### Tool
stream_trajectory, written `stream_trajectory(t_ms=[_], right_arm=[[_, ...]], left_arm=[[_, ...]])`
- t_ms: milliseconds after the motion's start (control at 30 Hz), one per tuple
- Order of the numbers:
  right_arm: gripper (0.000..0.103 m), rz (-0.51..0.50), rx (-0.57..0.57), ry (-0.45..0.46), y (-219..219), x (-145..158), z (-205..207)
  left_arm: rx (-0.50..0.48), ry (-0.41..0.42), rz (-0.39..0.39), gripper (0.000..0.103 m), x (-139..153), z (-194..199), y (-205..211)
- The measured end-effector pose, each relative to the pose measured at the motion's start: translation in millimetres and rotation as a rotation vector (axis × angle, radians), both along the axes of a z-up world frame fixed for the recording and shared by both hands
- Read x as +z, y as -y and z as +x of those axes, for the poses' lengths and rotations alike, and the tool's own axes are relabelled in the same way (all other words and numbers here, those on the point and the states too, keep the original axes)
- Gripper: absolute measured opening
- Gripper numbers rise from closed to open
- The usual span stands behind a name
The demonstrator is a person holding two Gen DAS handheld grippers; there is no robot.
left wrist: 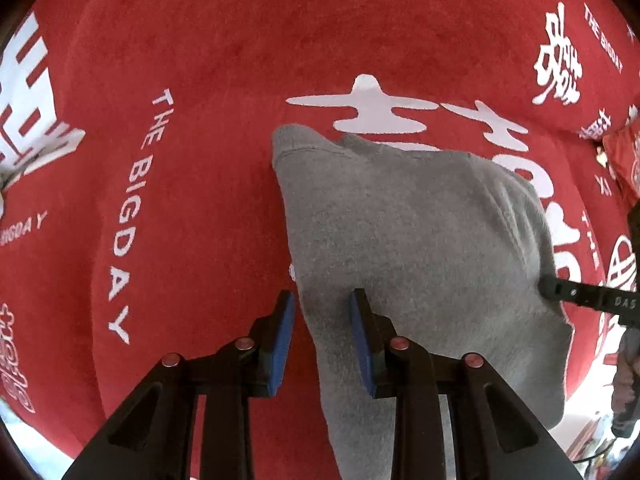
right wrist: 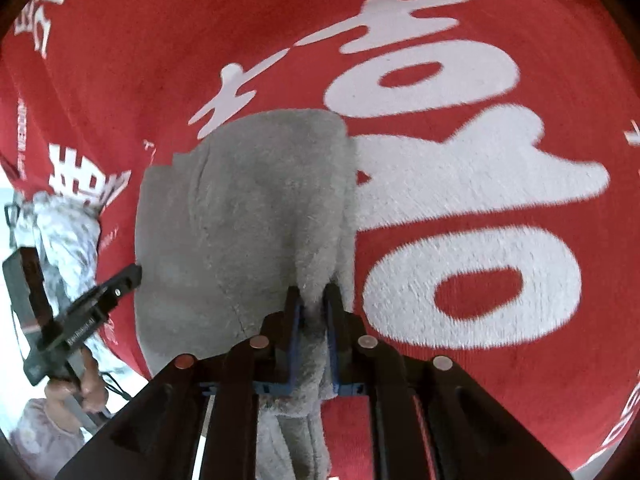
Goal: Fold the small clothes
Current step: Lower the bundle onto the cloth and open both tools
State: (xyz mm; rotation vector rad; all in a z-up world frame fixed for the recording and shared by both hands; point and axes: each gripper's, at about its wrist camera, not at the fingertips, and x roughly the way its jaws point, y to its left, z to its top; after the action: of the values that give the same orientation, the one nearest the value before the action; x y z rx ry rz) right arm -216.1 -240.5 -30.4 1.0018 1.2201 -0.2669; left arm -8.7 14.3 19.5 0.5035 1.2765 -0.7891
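A small grey fleecy garment (left wrist: 420,232) lies on a red blanket with white lettering (left wrist: 200,60). My left gripper (left wrist: 322,300) points steeply down over the garment's left edge. It is open: one blue pad is over the blanket, the other over the cloth. In the right wrist view the grey garment (right wrist: 240,208) is bunched up between the pads of my right gripper (right wrist: 314,294), which is shut on its right edge. The right gripper's finger (left wrist: 560,292) shows at the garment's right side in the left wrist view.
The red blanket (right wrist: 120,80) covers the whole surface around the garment. At the left of the right wrist view a person's hand (right wrist: 80,388) in a pale patterned sleeve (right wrist: 68,232) holds the left gripper's handle. A pale floor shows past the blanket's edge.
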Motion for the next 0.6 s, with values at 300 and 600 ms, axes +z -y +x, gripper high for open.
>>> stream_trajectory(t_ms=[300,600], right_arm=[[0.012,-0.265,0.074,-0.044,-44.1,67.8,1.4],[0.011,-0.213,0.039,-0.143,-46.1,36.1,-1.4]], left_arm=[[0.026,-0.003,0.014,0.031,1.9,-0.8,-4.7],[0.042,-0.014,0.023,0.031,5.4,-1.2,-6.9]])
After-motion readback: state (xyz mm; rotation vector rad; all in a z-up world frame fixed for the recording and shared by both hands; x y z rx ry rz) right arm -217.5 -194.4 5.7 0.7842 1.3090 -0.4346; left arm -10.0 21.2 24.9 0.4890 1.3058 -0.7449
